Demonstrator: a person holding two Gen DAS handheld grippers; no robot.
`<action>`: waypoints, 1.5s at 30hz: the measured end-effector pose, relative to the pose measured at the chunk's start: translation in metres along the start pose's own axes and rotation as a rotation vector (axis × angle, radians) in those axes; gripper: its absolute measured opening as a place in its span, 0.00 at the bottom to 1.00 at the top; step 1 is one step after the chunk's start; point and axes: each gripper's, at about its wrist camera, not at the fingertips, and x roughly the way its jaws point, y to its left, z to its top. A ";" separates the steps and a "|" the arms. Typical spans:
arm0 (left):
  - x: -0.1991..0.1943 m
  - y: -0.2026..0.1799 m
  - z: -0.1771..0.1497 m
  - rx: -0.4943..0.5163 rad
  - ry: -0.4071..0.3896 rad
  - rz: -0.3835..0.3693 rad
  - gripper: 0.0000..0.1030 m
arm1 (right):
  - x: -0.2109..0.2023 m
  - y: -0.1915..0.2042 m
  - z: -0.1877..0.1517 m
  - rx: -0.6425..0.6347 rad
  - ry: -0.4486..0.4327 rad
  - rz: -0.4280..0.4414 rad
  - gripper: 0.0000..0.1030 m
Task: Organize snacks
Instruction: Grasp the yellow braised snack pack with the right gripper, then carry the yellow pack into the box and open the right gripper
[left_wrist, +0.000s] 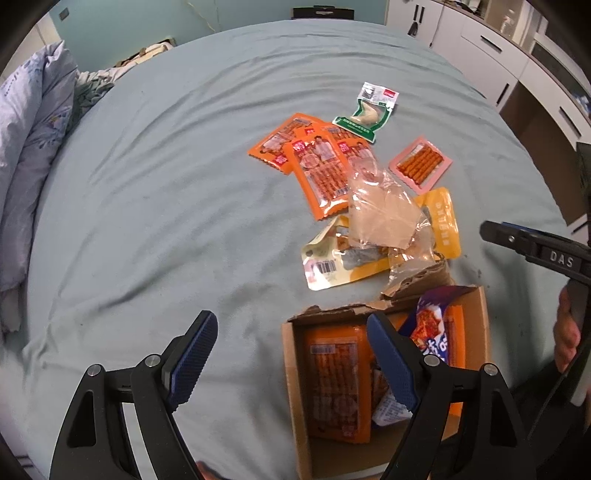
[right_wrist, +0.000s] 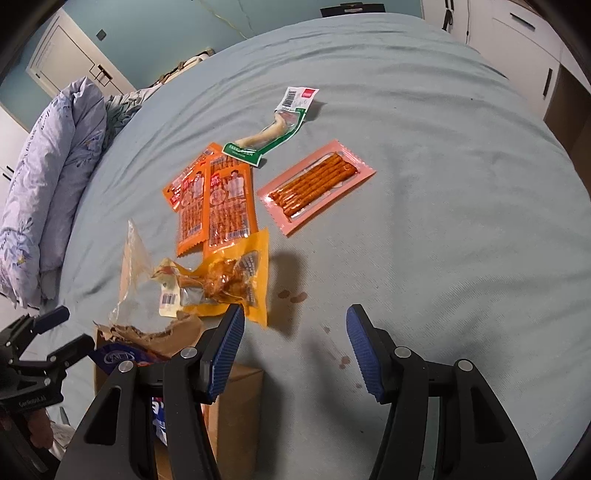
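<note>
Loose snack packets lie on a bed near a cardboard box (left_wrist: 388, 387) that already holds an orange packet (left_wrist: 336, 384) and a purple packet (left_wrist: 430, 325). Outside it, nearest its torn flap, are a yellow packet (right_wrist: 229, 284) under crumpled clear plastic (left_wrist: 380, 218), then overlapping orange stick packets (right_wrist: 218, 199), a pink packet of sticks (right_wrist: 316, 190) and a green-trimmed packet (right_wrist: 275, 134) farthest off.

The left gripper (left_wrist: 291, 365) hangs over the box with its jaws wide apart and empty; the right gripper (right_wrist: 295, 350) hovers over bare sheet just beside the yellow packet, jaws partly apart and also empty.

Likely faults: a pinch on the slick yellow packet could drag the clear plastic along with it; the orange packets overlap, so two may lift together (or one slide free); the torn flap could snag a packet on entry.

The surface is a soft, wrinkled pale-blue sheet (right_wrist: 443, 221) with small reddish stains. A folded floral quilt (right_wrist: 55, 184) lies at one edge; teal walls, a white door and white cabinets (left_wrist: 491, 48) stand beyond.
</note>
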 end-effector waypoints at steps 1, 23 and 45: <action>0.000 0.000 0.000 0.000 0.001 -0.002 0.82 | -0.002 0.001 0.000 0.004 0.000 0.012 0.55; 0.009 0.005 0.002 -0.022 0.020 -0.019 0.82 | 0.102 0.017 0.035 -0.015 0.200 0.255 0.31; -0.006 0.053 0.005 -0.192 -0.041 0.035 0.82 | -0.085 0.001 -0.007 0.003 -0.339 0.242 0.02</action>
